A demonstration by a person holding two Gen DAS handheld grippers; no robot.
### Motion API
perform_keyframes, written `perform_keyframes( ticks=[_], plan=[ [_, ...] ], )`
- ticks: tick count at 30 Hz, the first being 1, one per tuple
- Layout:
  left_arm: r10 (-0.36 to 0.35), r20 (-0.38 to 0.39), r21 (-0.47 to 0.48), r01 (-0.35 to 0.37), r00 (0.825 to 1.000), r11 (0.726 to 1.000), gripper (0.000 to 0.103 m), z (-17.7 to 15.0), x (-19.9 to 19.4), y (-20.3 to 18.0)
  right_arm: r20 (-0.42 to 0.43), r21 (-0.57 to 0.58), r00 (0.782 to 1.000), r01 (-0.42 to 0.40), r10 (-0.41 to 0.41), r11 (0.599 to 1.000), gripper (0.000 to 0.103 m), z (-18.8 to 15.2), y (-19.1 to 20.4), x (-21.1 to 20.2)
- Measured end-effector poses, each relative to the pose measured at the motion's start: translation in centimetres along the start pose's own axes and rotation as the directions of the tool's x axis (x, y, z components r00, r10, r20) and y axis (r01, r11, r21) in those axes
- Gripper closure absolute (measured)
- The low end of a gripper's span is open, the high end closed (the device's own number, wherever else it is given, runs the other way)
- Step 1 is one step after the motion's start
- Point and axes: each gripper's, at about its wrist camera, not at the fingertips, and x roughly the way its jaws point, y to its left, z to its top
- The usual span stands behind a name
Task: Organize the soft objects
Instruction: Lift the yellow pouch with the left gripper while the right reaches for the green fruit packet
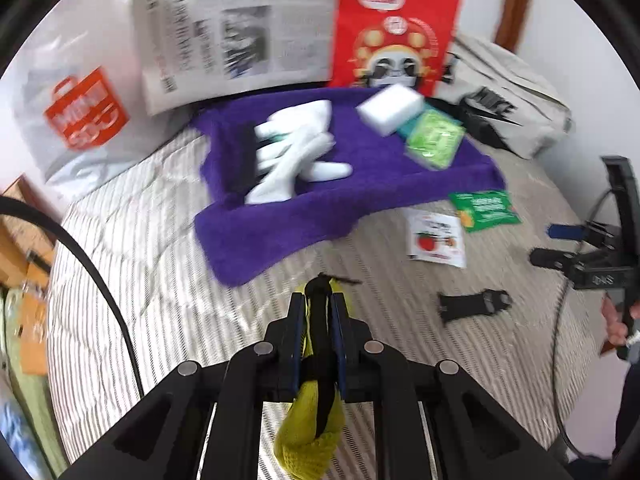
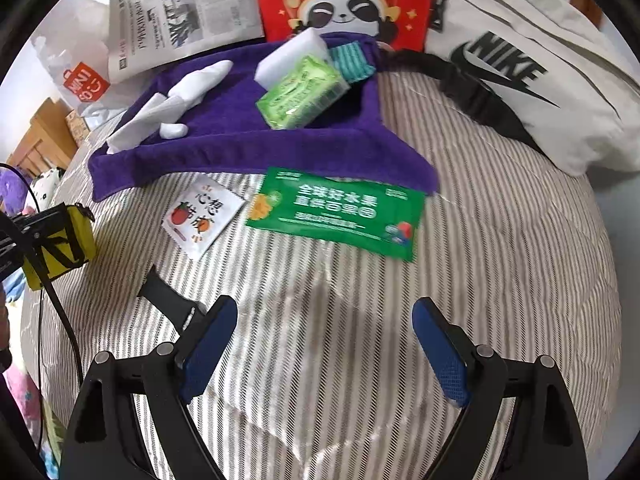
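Left wrist view motion-blurred: newspaper (image 1: 236, 36) print unreadable. Yellow pouch (image 1: 308, 420) mostly hidden between the left gripper's fingers (image 1: 297, 340). Red panda bag (image 2: 344, 0) cut off by top edge in right wrist view. Teal striped cloth (image 2: 352, 60) mostly covered by green packet (image 2: 300, 92). Plush toys (image 2: 24, 192) at left edge cut off.

The right gripper (image 2: 324, 344) is hovering over the striped bed (image 2: 500, 260) with its jaws standing wide apart and nothing between them. Ahead, a green packet (image 2: 336, 212) is lying just beside a purple towel (image 2: 240, 148), which is carrying a white sponge (image 2: 292, 56). At the left edge, the left gripper (image 2: 24, 236) is holding a yellow pouch (image 2: 64, 244).
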Motion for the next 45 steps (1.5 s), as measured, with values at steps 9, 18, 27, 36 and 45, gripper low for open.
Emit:
perform_keyframes(
  ticks=[9,18,27,36,45],
  plan=[
    [-0.018,-0.013,0.002,0.018,1.000,1.000,0.086,-1.1,1.3,0.4,-0.033,-0.031,0.999,-0.019,0.018,0.999,0.014,0.2,1.4,1.3],
    [-0.049,-0.016,-0.024,0.049,0.999,0.999,0.086,-1.2,1.3,0.9,0.010,-0.095,0.999,0.037,-0.037,0.995,0.014,1.8,1.7,2.0],
    [-0.087,-0.022,-0.046,0.086,0.996,0.995,0.085,-1.2,1.5,1.1,0.045,-0.275,0.990,0.138,-0.130,0.951,0.007,3.7,0.5,4.9],
    [-0.106,-0.027,-0.048,0.105,0.994,0.993,0.083,-1.2,1.7,1.3,0.038,-0.254,0.999,-0.002,0.012,0.967,0.002,5.6,-1.9,6.7],
    [-0.123,-0.031,-0.051,0.121,0.992,0.991,0.076,-1.5,2.0,1.0,0.002,-0.341,0.991,-0.124,0.133,0.932,0.015,2.5,0.3,5.0]
  ],
)
